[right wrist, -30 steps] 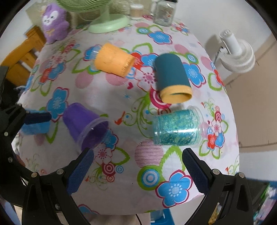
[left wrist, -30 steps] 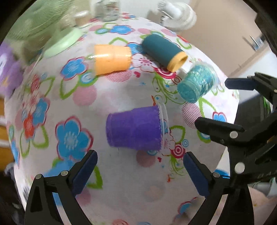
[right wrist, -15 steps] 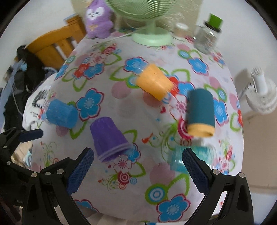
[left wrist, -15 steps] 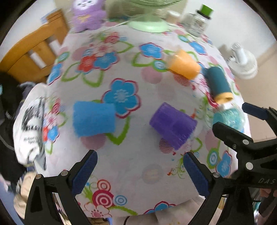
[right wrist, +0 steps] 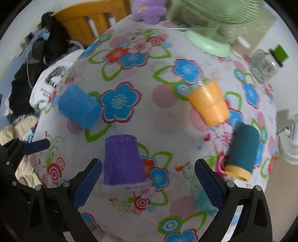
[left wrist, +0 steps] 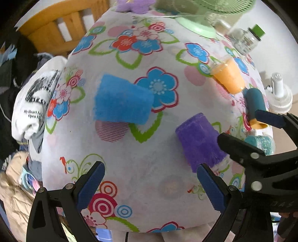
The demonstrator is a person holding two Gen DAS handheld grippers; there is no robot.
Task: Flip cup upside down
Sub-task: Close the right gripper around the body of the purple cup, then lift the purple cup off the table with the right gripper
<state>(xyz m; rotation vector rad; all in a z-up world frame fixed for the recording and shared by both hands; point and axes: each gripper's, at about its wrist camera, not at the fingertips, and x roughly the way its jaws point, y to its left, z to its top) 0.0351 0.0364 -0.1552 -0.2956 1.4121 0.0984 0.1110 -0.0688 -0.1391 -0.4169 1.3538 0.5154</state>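
Note:
Several cups lie on their sides on a flowered tablecloth (left wrist: 149,176). A blue cup (left wrist: 122,101) (right wrist: 78,106) lies left of centre. A purple cup (left wrist: 200,142) (right wrist: 123,162) lies near the front. An orange cup (left wrist: 229,76) (right wrist: 209,102), a dark teal cup (left wrist: 255,104) (right wrist: 244,149) and a glittery teal cup (left wrist: 260,142) (right wrist: 205,203) lie to the right. My left gripper (left wrist: 149,186) is open and empty, in front of the blue cup. My right gripper (right wrist: 147,184) is open and empty, with the purple cup just beyond its left finger.
A green fan base (right wrist: 208,41), a glass jar with a green lid (right wrist: 264,63) and a purple plush toy (right wrist: 149,9) stand at the back. A wooden bed frame (left wrist: 61,28) and clothes (left wrist: 35,104) are at the left. A white fan (left wrist: 279,96) stands beyond the right edge.
Both grippers have swung left across the table. The blue cup has come to the middle of the left wrist view, and the purple cup now sits by the right gripper's left finger. Both stay open.

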